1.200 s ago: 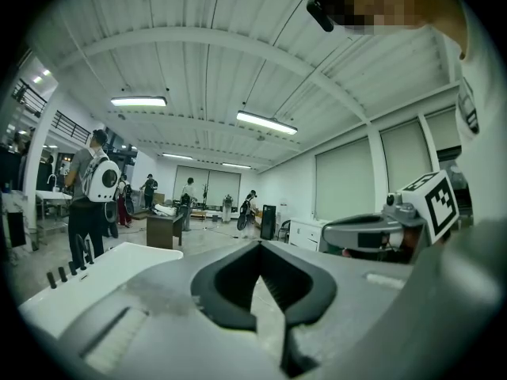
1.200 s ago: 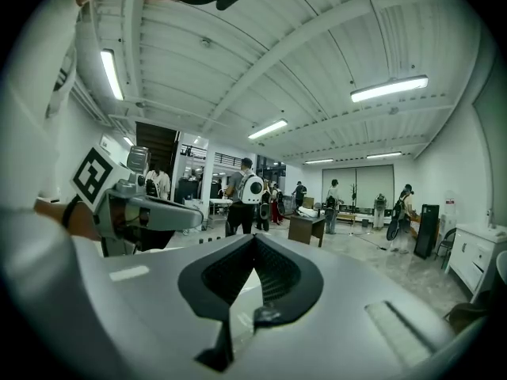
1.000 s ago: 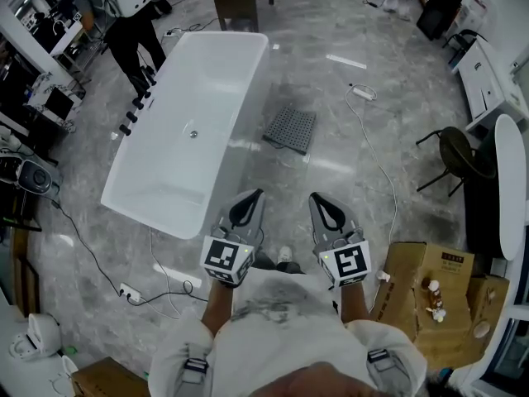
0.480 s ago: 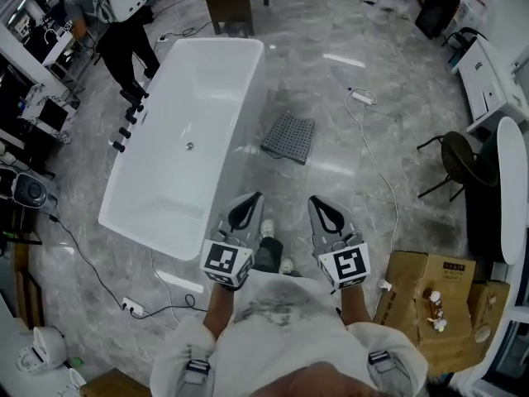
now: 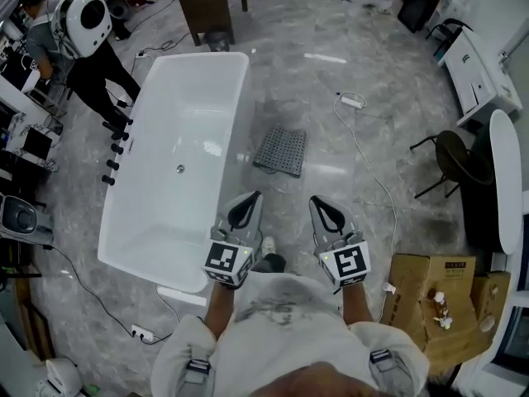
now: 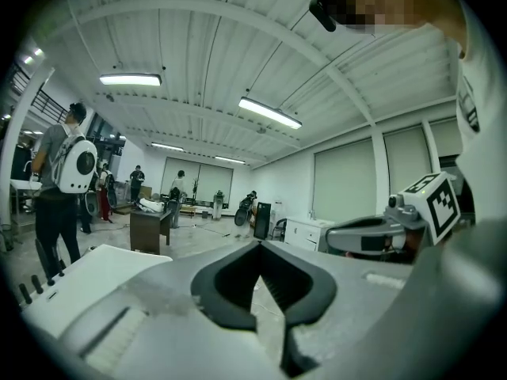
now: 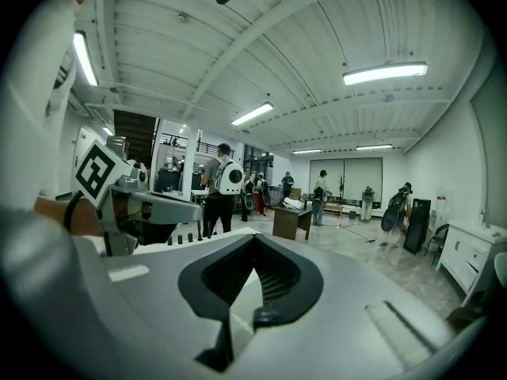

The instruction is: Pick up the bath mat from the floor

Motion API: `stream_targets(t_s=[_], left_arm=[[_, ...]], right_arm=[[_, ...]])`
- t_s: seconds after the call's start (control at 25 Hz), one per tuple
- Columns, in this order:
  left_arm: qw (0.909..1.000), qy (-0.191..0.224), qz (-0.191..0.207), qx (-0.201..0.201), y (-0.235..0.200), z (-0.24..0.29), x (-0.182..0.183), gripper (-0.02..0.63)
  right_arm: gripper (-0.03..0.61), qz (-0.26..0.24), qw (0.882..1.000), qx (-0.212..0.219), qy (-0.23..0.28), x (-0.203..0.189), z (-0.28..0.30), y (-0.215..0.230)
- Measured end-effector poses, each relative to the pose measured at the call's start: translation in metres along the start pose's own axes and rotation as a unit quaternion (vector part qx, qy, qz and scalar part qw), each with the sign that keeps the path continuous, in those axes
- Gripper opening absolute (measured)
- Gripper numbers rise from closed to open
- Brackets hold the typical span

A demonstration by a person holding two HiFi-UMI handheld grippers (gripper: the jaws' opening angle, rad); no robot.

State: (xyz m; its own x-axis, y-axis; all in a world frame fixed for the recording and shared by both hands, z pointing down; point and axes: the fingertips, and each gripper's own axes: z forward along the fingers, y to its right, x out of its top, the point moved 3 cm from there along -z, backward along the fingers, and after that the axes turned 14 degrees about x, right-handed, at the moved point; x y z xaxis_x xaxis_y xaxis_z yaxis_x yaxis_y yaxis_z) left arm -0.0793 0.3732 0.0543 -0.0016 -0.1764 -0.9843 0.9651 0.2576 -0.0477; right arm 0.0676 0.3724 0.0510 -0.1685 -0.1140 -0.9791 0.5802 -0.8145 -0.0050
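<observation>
Both tools are held out level ahead of me over a polished grey marbled floor (image 5: 347,184) in a large workshop hall. My left gripper (image 5: 253,197) has its jaws pressed together with nothing between them. My right gripper (image 5: 316,199) is likewise closed and empty.

The bath mat (image 5: 279,150), a dark grey studded square, lies flat on the floor ahead of both grippers and well apart from my jaws. It is near the long side of a white freestanding bathtub (image 5: 178,172).

A white cable (image 5: 376,160) winds across the floor to the mat's right, and a dark chair (image 5: 453,157) stands past it. Cardboard boxes (image 5: 430,292) sit by my right elbow. A power strip (image 5: 142,333) lies on the floor to my left.

On the tub's other side a person (image 5: 83,40) with a white backpack stands by cluttered benches. A dark table (image 5: 211,7) stands beyond the tub's far end.

The gripper views show a white ribbed ceiling (image 6: 238,46) hung with strip lights, and more people at the far end of the hall.
</observation>
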Motion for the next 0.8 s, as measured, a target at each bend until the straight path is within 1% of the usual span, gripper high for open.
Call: stream_targets(t_s=[0.2,0.48,0.8], left_arm=[[0.9999,0.004,-0.001,-0.012,-0.026,0.032,0.006,0.0],[0.9998,0.0,-0.006,-0.021,-0.065,0.066,0.008,0.0],[0.9993,-0.019,-0.006,-0.032,-0.074,0.124,0.004,0.001]], right_arm=[[0.002,0.0,1.0,-0.008,-0.006,0.006,0.035,0.018],[0.002,0.002,1.0,-0.012,0.001,0.02,0.081,0.033],[0.002,0.018,0.999,-0.033,-0.004,0.014,0.106,0.081]])
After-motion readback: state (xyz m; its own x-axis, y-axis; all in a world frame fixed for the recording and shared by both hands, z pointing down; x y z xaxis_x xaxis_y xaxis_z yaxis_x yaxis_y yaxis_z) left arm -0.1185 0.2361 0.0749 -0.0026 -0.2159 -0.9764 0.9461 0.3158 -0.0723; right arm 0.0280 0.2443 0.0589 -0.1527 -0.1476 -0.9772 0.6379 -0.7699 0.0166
